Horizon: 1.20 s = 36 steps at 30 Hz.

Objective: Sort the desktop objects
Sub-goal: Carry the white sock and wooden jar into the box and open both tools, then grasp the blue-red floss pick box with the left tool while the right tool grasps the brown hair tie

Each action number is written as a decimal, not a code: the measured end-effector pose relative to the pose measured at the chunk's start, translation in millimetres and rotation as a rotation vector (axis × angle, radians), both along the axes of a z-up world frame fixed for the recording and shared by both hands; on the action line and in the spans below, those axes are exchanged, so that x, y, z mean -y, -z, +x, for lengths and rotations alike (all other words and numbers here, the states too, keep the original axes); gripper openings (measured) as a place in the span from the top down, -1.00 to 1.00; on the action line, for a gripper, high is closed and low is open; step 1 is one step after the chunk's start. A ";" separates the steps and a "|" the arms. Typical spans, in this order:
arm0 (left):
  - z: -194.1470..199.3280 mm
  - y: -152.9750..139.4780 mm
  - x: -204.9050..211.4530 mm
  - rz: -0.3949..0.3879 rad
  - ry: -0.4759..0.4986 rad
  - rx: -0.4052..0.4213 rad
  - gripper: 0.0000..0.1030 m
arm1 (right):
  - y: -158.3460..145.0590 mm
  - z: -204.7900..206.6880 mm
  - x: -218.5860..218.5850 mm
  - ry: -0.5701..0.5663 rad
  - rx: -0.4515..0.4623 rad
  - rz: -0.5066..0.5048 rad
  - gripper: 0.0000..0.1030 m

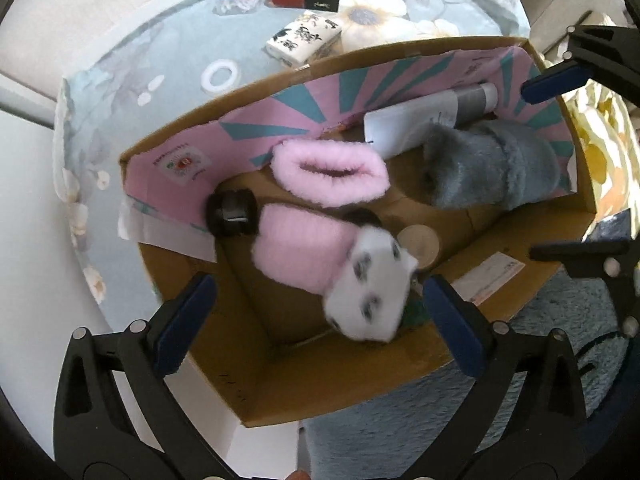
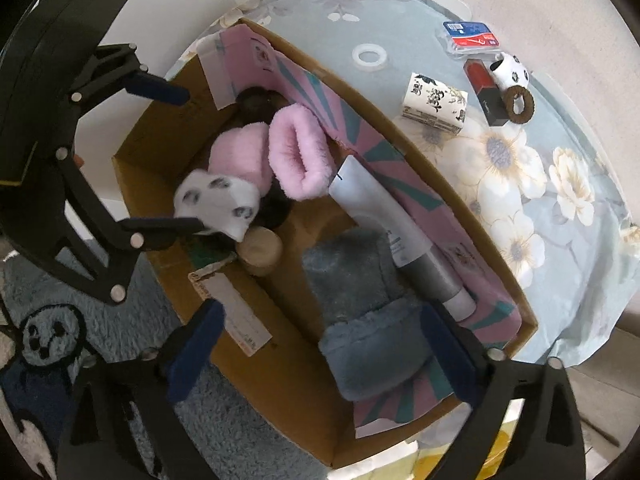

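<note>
An open cardboard box [image 1: 360, 392] [image 2: 280, 380] with a pink and teal liner holds the sorted things. My left gripper [image 1: 320, 324] [image 2: 164, 156] hangs open above it. Below its fingers, untouched and blurred, lies a pink fluffy sock with a white spotted toe [image 1: 304, 252] [image 2: 216, 200]. A second pink fluffy sock [image 1: 332, 172] [image 2: 296, 152] lies beside it. My right gripper [image 2: 322, 352] [image 1: 560, 160] is open over the box's other end, above a grey-blue fluffy sock [image 2: 360, 300] [image 1: 492, 168]. A white tube with a grey cap [image 2: 380, 208] [image 1: 416, 120] rests along the liner.
On the floral tablecloth [image 2: 560, 240] behind the box lie a white ring [image 2: 370, 57], a white carton with black lettering [image 2: 434, 105], a red and black case [image 2: 486, 88], a brown ring [image 2: 519, 104] and a clear plastic pack [image 2: 470, 38]. A blue rug [image 2: 120, 300] lies below.
</note>
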<state>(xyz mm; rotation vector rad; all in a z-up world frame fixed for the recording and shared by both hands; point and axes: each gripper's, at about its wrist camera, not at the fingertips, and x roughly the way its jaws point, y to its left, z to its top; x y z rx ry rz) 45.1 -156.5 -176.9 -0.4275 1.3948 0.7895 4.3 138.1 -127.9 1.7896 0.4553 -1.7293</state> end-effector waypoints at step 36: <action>0.3 -80.4 -26.5 0.161 0.016 0.089 -0.99 | -84.5 -30.6 -48.9 0.191 -0.236 0.008 -0.99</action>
